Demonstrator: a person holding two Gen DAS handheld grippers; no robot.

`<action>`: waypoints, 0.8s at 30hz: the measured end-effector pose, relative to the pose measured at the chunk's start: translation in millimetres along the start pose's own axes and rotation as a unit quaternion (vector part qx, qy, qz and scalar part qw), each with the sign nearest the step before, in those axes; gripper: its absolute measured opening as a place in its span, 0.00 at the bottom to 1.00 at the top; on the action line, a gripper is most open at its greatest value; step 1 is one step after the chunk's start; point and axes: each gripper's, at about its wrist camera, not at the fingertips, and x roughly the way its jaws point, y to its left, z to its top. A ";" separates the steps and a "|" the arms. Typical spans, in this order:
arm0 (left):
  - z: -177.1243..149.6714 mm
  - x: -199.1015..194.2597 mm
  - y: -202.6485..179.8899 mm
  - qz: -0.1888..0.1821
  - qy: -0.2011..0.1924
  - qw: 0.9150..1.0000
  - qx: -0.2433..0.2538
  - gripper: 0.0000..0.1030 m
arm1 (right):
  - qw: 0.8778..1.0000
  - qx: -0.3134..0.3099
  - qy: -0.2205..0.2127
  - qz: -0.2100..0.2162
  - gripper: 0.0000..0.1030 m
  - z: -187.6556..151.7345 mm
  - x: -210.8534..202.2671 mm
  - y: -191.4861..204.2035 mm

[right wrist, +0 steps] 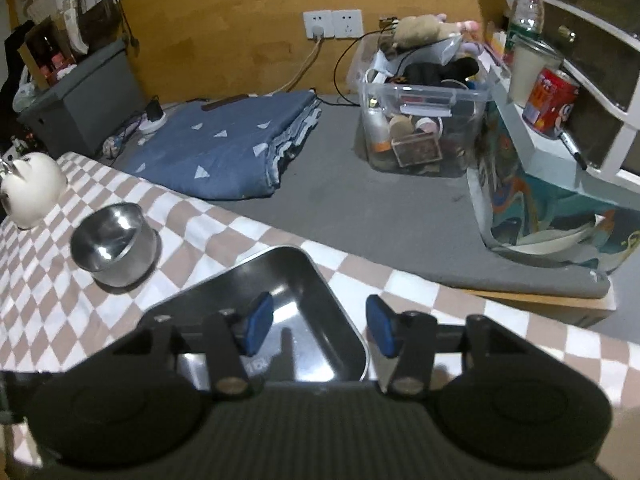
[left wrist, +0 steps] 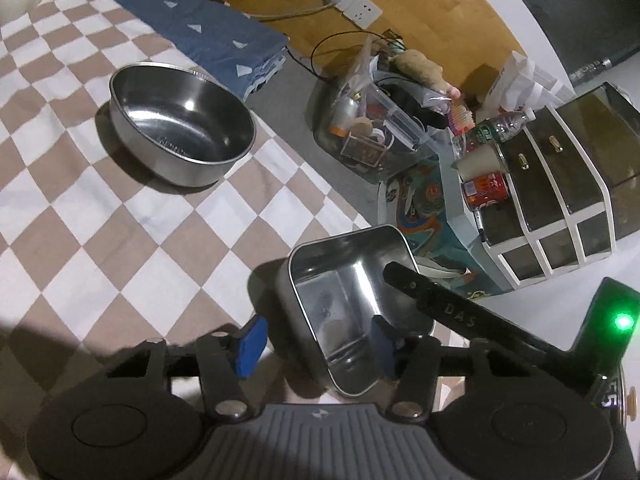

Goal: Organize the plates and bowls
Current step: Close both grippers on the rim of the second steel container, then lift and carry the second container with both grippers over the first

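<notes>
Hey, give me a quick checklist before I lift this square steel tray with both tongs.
1. Left tongs straddle a wall of the square tray, one pad inside, one outside: ok.
2. Left tongs clamped on that wall: not ok, gaps show.
3. Right tongs straddle the tray's corner: ok, but open.
4. Tray empty: ok.
5. Tray sits fully on the checkered cloth: cannot tell; it is near the edge.
6. Large round bowl and small bowl stand apart from the tray: ok.
</notes>
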 end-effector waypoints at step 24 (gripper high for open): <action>0.8 -5.6 3.6 0.015 0.016 0.998 0.065 0.07 | 0.999 0.031 0.020 -0.012 0.10 -46.2 -49.5 12.6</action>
